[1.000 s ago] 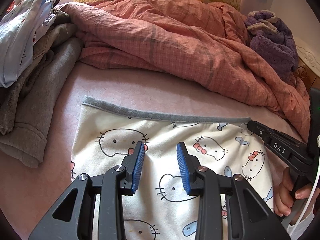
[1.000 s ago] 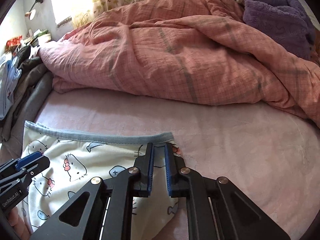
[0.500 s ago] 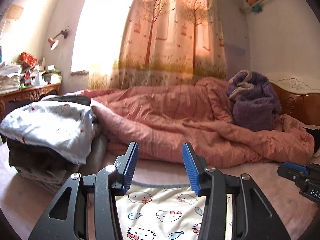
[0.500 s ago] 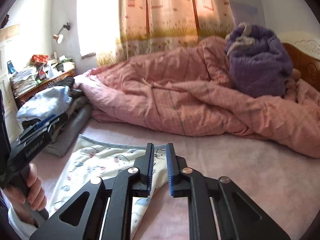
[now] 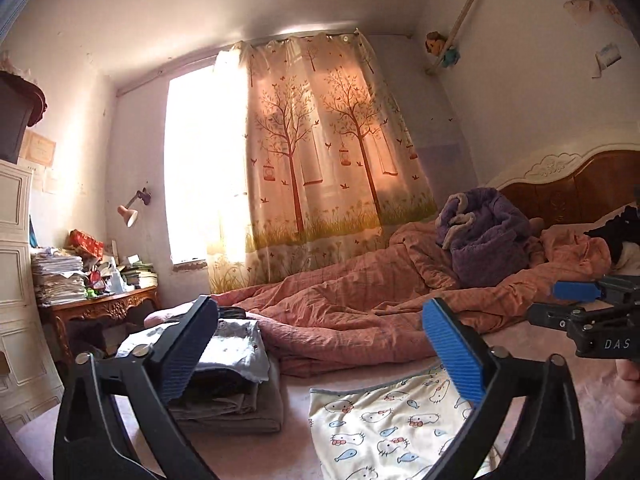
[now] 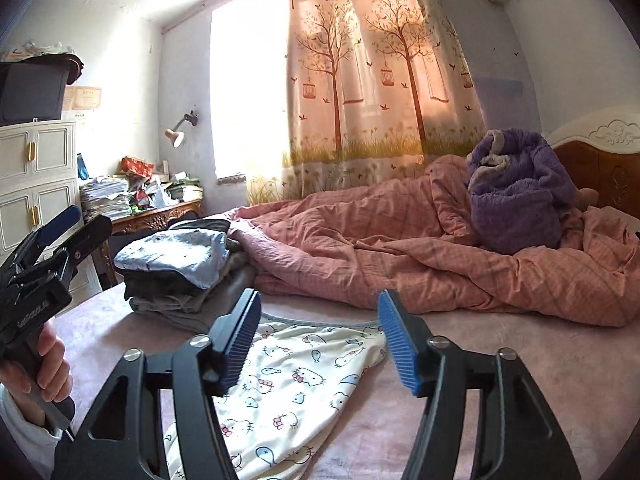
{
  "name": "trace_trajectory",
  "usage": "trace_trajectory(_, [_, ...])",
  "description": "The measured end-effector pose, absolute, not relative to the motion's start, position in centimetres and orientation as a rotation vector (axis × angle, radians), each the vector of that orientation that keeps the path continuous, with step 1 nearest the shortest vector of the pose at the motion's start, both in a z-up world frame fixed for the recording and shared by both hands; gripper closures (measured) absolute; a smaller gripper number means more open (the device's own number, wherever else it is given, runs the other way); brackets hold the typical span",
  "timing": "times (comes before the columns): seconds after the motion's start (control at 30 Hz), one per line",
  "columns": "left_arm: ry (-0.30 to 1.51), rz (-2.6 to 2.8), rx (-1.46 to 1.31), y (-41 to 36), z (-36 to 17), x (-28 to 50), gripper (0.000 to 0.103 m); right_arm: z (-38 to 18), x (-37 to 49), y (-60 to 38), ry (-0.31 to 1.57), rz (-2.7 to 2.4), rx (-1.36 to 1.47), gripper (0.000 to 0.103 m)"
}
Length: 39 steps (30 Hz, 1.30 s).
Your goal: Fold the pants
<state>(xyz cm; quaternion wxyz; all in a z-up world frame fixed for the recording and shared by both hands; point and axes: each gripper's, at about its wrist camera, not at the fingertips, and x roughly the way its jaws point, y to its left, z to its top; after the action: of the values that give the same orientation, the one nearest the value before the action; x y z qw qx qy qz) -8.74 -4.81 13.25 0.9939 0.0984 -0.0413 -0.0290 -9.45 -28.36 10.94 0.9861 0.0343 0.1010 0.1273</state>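
Note:
The white cartoon-cat print pants (image 6: 304, 376) lie folded flat on the pink bed sheet (image 6: 500, 340), grey waistband toward the quilt. My right gripper (image 6: 320, 338) hovers above and short of them, its jaws opening, with nothing between the blue pads. My left gripper (image 5: 320, 342) is also raised, jaws opening very wide and empty, and the pants (image 5: 392, 428) lie low beneath it. Each view shows the other gripper: the left gripper (image 6: 44, 264) held by a hand (image 6: 40, 364), the right gripper (image 5: 592, 320) at the right edge.
A stack of folded clothes (image 6: 180, 272) sits on the bed left of the pants. A rumpled pink quilt (image 6: 400, 248) and a purple blanket (image 6: 520, 200) fill the far side. A cluttered desk (image 6: 152, 216) and white cabinet (image 6: 36, 168) stand at the left.
Both grippers have lifted off the pants and drawn back, tilting up from looking down at the bed to near level. Both sets of jaws have spread much wider.

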Motion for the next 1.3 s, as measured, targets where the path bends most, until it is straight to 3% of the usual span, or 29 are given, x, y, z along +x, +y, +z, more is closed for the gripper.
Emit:
trace_trajectory(0.2, [0.005, -0.024, 0.155, -3.8, 10.0, -11.7, 0.000, 8.7, -13.7, -26.8, 0.156, 0.241, 0.043, 0.030])
trace_trajectory(0.5, [0.010, -0.016, 0.094, -1.3, 3.7, -14.1, 0.000, 3.9, -16.5, -26.5, 0.144, 0.161, 0.063, 0.015])
trace_trajectory(0.57, [0.030, -0.011, 0.093, -1.2, 2.4, -14.0, 0.000, 2.9, -16.2, -26.5, 0.170, 0.158, 0.056, 0.002])
trace_trajectory(0.6, [0.045, -0.013, 0.094, -1.2, 2.0, -13.8, 0.000, 2.5, -16.0, -26.5, 0.181, 0.146, 0.050, 0.000])
trace_trajectory(1.3, [0.267, -0.060, 0.121, -3.3, -1.5, -11.1, 0.000, 0.2, -15.0, -29.5, 0.311, 0.117, 0.124, 0.000])
